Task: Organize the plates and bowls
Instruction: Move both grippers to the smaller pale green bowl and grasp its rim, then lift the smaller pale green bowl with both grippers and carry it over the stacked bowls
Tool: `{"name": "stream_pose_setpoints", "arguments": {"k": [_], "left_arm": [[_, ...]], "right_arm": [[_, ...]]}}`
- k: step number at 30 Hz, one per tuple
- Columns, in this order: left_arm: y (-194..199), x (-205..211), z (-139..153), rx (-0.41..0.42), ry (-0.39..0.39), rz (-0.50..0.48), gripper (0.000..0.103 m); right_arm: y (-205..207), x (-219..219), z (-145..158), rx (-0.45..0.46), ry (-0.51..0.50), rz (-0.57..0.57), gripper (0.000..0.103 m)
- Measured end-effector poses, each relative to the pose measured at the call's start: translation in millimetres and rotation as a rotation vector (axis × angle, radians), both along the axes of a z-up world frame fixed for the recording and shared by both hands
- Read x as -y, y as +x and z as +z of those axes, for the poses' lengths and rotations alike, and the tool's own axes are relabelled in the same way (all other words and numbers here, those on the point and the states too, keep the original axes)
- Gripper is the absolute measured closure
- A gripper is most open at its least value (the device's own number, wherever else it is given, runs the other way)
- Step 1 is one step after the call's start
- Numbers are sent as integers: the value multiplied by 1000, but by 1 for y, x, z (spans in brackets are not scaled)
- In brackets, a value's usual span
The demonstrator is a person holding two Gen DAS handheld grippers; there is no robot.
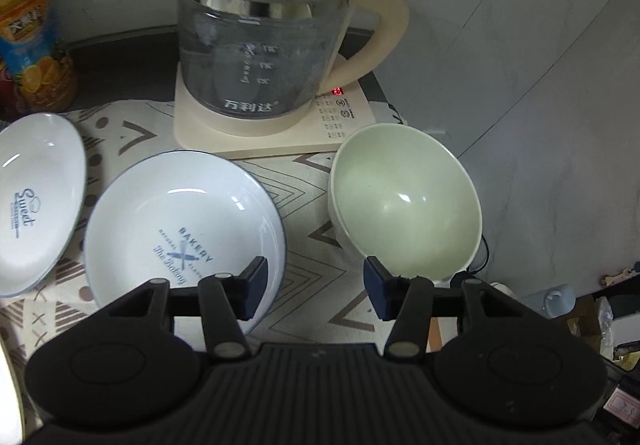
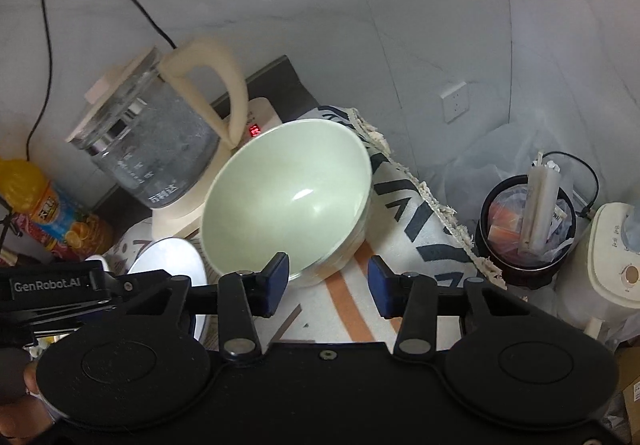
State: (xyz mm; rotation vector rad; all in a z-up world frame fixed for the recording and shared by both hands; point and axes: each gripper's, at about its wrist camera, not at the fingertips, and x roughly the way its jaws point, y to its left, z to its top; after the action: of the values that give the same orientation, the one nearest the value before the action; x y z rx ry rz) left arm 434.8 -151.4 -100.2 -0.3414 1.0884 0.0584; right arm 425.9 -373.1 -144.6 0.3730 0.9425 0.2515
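both tongs point(image 1: 314, 287) empty; glass kettle point(image 1: 260, 41) stands behind green bowl point(image 1: 404, 201).

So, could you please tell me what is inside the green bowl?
The green bowl looks empty: only its glossy pale inside and a light reflection show. The left gripper's finger covers a small part of its near rim.

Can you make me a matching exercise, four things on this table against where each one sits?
Things:
1. green bowl
2. "Bakery" plate
3. "Sweet" plate
4. glass kettle

Places, in the left wrist view:
A. far left edge
B. on the cream base at the back
C. front, left of centre
D. right, by the tablecloth's edge

Pairs: 1-D, 2-C, 3-A, 4-B
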Motion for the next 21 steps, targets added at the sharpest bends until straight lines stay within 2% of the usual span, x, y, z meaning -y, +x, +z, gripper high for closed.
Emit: {"name": "stream_pose_setpoints", "arguments": {"k": [3,11,16,21], "left_arm": [[12,8,-7,-8,2,-12,53],[41,19,-19,-32,1,32,58],[56,19,-35,-91,2,71,69],[61,18,-52,-130,-21,91,79]], "right_arm": [[10,2,-7,-24,13,-12,67],[31,3,-20,-66,36,-39,72],[39,1,-26,-91,38,-44,73],[45,-1,-34,-130,48,-54,78]]}}
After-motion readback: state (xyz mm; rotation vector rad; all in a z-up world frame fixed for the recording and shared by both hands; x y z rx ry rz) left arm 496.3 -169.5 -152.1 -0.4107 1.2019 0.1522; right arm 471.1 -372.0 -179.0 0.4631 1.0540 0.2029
